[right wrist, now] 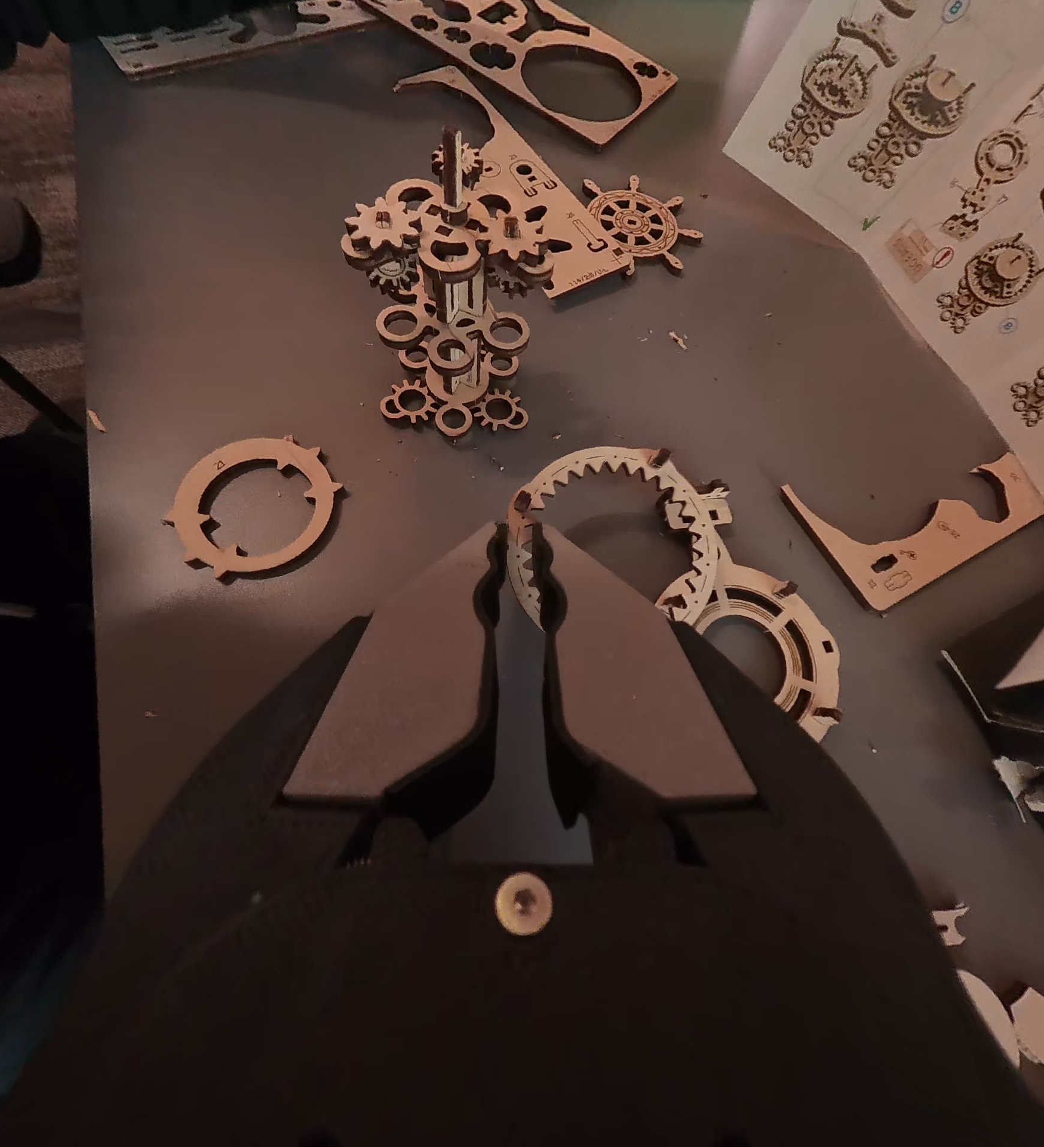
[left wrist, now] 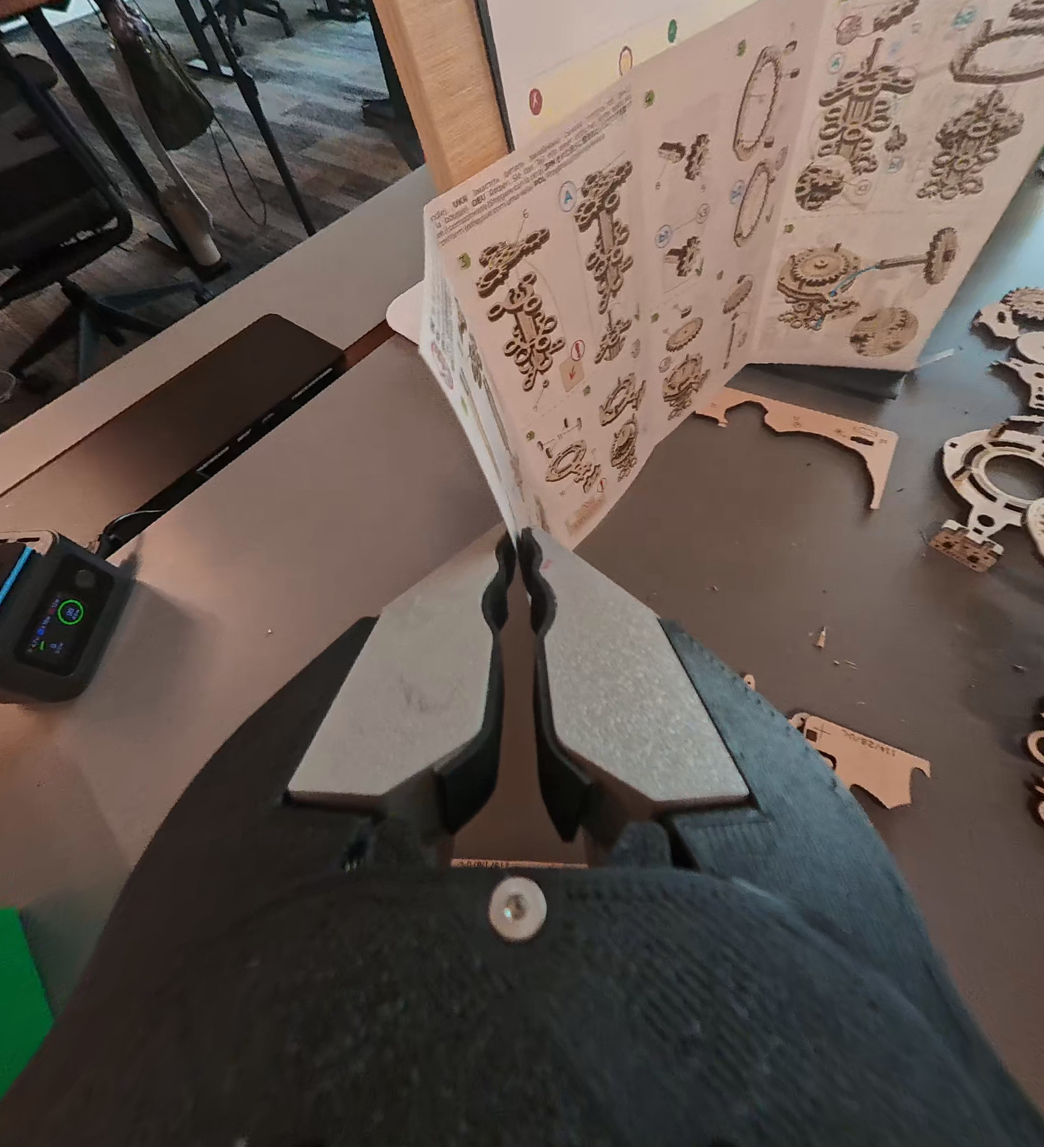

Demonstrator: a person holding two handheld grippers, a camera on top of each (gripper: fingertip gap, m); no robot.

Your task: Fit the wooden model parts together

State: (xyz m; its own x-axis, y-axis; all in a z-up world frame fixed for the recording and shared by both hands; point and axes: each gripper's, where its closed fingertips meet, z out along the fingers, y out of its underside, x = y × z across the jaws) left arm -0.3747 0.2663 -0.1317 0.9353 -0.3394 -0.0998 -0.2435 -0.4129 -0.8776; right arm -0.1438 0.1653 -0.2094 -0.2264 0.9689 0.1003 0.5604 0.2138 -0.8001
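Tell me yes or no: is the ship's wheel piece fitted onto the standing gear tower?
No, in the right wrist view the ship's wheel piece lies flat on the table beside the gear tower.

Upper left of the left wrist view: a black office chair [left wrist: 29, 205] sits on patchy grey carpet [left wrist: 321, 105], thin black desk legs [left wrist: 259, 112] beyond it. A pale wooden post [left wrist: 445, 87] rises at top centre (white wall [left wrist: 569, 49] beside it). Warm, dim light falls across the dark grey tabletop [left wrist: 321, 527].

Left wrist view bright, warm-tinted, booklet [left wrist: 662, 298] motion-blurred, right wrist view dim, shadowed, wide-angle edges bent
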